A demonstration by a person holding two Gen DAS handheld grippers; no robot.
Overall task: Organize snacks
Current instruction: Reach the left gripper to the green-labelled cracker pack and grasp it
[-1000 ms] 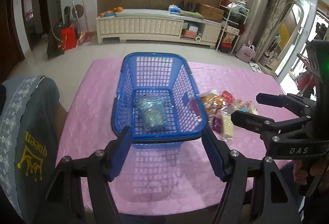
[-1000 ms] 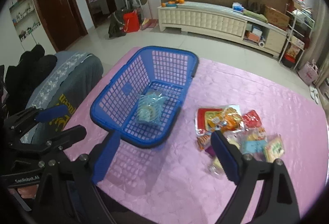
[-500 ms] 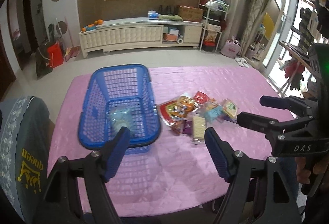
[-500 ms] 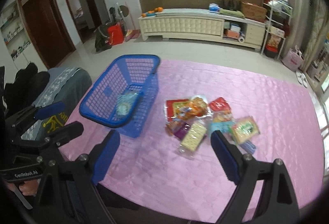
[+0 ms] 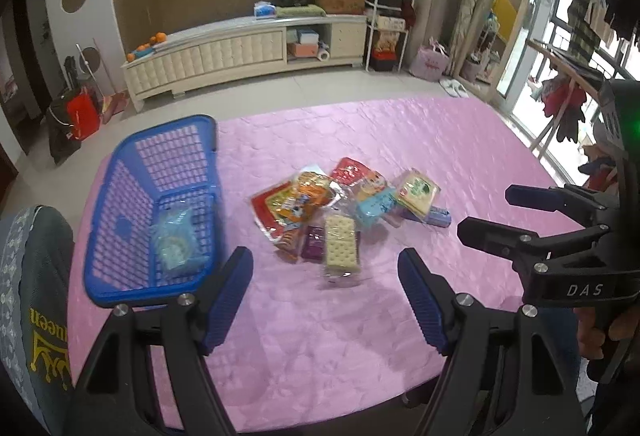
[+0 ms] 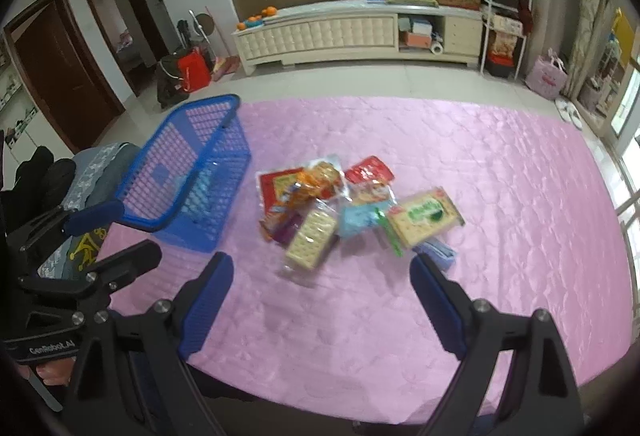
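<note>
Left wrist view: the pink quilted surface (image 5: 360, 336) fills most of the frame, with the blue basket (image 5: 120, 288) at its left edge beside a grey chair back (image 5: 28, 296). One pale blue packet (image 5: 174, 240) already lies on the basket floor. The pile of snacks (image 5: 344, 204) sits in the middle of the surface, just right of the basket and apart from it.

The left gripper (image 5: 324, 300) hovers short of the pile, jaws spread wide and empty. The right gripper (image 6: 322, 300), seen in the right wrist view, is likewise wide open with nothing between its jaws.

The packets look light, thin and crinkly, probably slippery in their film wrap, and the biscuits inside could crack under a hard squeeze. The cracker sleeve (image 5: 340, 244) lies nearest and on top, so it seems the easiest pick: take it across its narrow width, near the middle. The green-labelled cracker pack (image 6: 426, 214) is similarly exposed at the right of the heap.

Overlapping neighbours, such as the purple packet (image 5: 314, 242), may drag along. The basket wall stands between pile and basket floor, so a lift is needed.
</note>
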